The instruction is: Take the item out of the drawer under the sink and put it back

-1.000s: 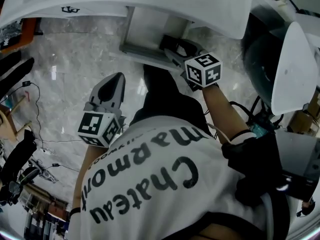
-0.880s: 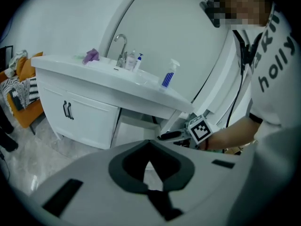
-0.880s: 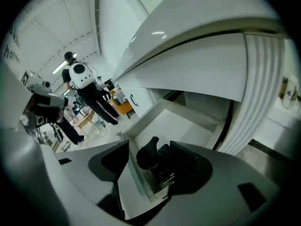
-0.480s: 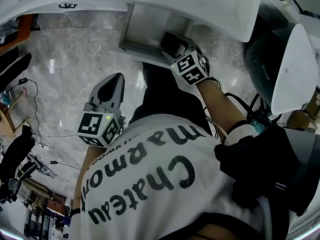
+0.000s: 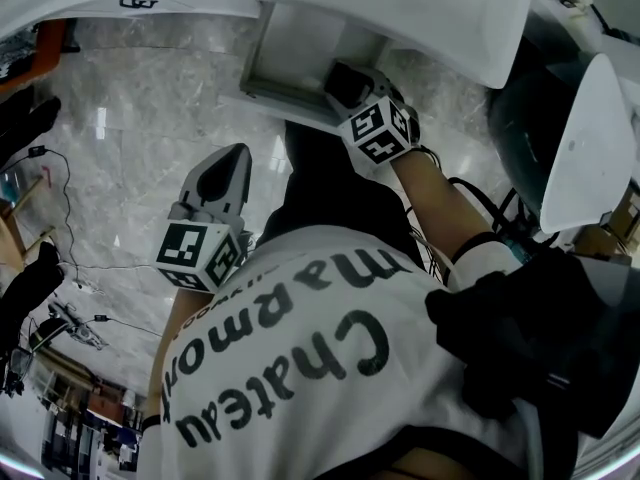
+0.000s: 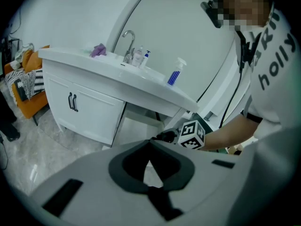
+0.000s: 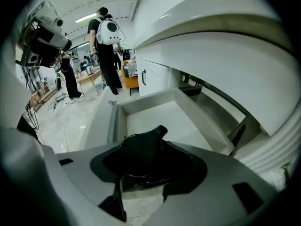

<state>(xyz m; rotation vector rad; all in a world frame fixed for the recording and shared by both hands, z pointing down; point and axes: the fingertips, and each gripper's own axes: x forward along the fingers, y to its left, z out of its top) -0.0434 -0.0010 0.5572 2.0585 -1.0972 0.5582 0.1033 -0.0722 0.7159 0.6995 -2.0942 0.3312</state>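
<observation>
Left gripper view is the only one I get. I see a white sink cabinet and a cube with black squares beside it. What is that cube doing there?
Observer: The cube is part of the right gripper, which is at an open drawer under the sink.
Operator: Is it holding something?
Observer: Its own view shows a dark item between its jaws. They have just been closing, and the pads look pressed on it.
Operator: And the gripper I look along?
Observer: The head view shows the left gripper hanging over the marble floor, apart from the drawer.
</observation>
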